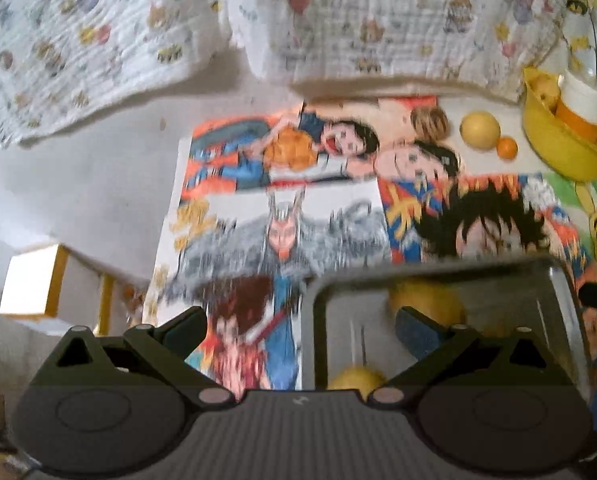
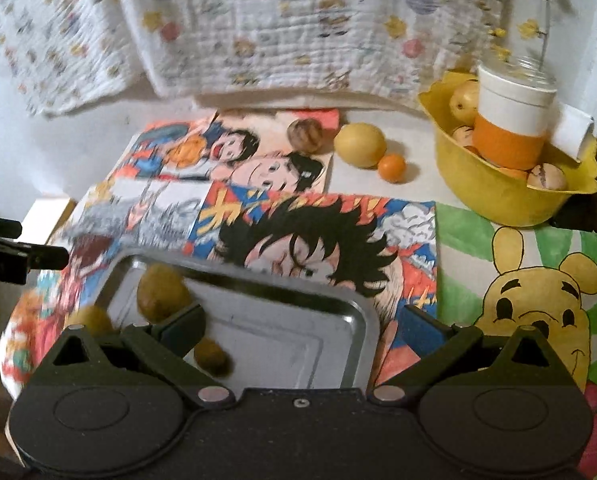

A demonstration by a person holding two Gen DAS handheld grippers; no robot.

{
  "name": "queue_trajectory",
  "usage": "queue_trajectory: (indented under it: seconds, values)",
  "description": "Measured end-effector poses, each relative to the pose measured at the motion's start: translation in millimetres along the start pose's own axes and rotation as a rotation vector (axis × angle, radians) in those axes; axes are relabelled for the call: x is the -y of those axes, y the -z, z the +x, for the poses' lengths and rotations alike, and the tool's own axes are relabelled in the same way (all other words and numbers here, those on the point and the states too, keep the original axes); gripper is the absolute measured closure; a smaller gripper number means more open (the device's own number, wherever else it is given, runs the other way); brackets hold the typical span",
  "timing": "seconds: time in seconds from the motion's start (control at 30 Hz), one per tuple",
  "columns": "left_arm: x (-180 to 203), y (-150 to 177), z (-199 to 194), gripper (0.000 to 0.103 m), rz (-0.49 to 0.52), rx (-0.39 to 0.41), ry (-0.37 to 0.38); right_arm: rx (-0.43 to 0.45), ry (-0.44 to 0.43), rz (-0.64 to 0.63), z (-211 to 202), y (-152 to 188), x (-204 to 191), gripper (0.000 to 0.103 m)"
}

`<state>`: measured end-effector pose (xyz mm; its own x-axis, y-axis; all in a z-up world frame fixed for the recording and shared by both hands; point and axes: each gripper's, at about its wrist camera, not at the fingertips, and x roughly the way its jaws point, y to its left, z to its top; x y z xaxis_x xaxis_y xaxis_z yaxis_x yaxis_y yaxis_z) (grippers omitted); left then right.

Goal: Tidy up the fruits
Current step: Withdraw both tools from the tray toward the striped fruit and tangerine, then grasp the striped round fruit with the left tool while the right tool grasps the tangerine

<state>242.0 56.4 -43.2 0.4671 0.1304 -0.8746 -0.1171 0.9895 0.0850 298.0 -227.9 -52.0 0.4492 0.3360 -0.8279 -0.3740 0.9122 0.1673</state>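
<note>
A metal tray (image 2: 338, 300) lies on the cartoon mats and holds three yellow-green fruits (image 2: 162, 290). In the left wrist view the tray (image 1: 562, 292) shows with two yellow fruits (image 1: 426, 302) in it. Farther back lie a brown round fruit (image 2: 305, 131), a yellow fruit (image 2: 360, 145) and a small orange (image 2: 392, 167); they also show in the left wrist view (image 1: 479, 129). A yellow bowl (image 2: 498, 196) at the right holds more fruit. My left gripper (image 1: 298, 334) is open and empty beside the tray. My right gripper (image 2: 300, 330) is open and empty over the tray.
A white and orange cup (image 2: 512, 120) stands in the yellow bowl. A patterned cloth (image 2: 278, 32) hangs at the back. A Winnie the Pooh drawing (image 2: 538, 300) lies at the right. A white box (image 1: 30, 280) sits at the left.
</note>
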Motion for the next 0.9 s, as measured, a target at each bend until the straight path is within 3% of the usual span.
queue_trajectory:
  seconds: [0.2,0.47,0.5,0.57,0.67,0.7,0.9]
  values:
    - [7,-45,30,0.001,0.022,0.044,0.056,0.051,0.029,0.053,12,-17,7,0.001]
    - [25,-100,75,0.001,0.033,0.017,0.177,0.064,0.119,0.069,43,-44,19,0.001]
    - [28,-107,81,0.001,0.022,0.065,0.173,0.068,0.131,0.072,47,-46,20,0.002]
    - [33,-119,94,0.001,0.039,0.071,0.193,0.071,0.171,0.074,58,-53,23,0.005]
    - [39,-136,113,0.001,0.090,0.075,0.234,0.076,0.218,0.078,73,-60,27,0.010]
    - [42,-140,119,0.001,0.138,0.069,0.280,0.077,0.229,0.078,78,-62,29,0.011]
    - [65,-157,148,0.001,0.321,0.099,0.338,0.077,0.256,0.076,97,-76,38,0.016]
